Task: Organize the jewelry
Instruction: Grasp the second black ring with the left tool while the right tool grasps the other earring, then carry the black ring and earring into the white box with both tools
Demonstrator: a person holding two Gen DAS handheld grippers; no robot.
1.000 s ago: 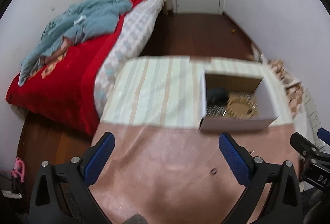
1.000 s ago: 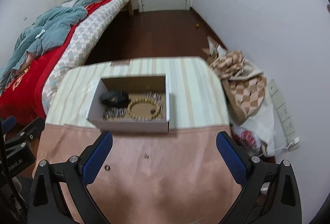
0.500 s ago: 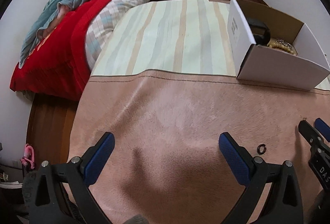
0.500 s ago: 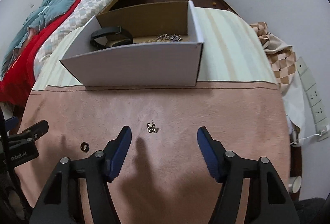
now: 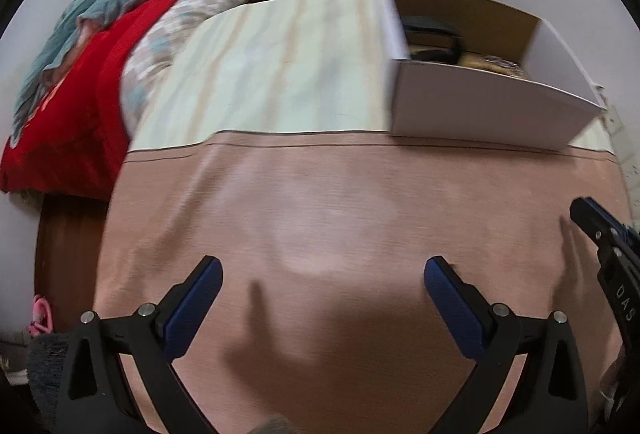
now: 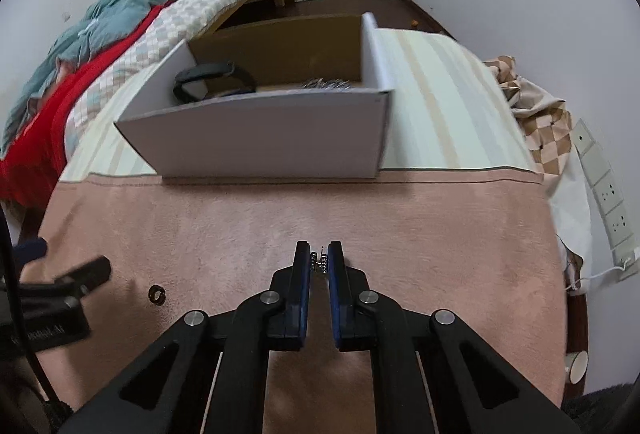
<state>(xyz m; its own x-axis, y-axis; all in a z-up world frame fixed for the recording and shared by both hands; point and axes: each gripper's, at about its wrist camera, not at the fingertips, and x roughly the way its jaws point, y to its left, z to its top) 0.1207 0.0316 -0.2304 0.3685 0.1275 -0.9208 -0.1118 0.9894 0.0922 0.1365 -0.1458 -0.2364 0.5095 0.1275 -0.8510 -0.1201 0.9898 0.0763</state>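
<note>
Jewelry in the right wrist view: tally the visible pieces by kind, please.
Small metal earring, between the right claw's fingers: 1
Dark ring on the pink mat: 1
Black band in the box: 1
Silvery pile, uncountable: 1
Total: 4

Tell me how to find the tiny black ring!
Start at the white box on the table, then come down onto the pink cloth before it. The ring lies flat there, left of the right tongs. It is a dark little hoop, alone on the cloth, unlike the silvery earring pinched in those tongs.
</note>
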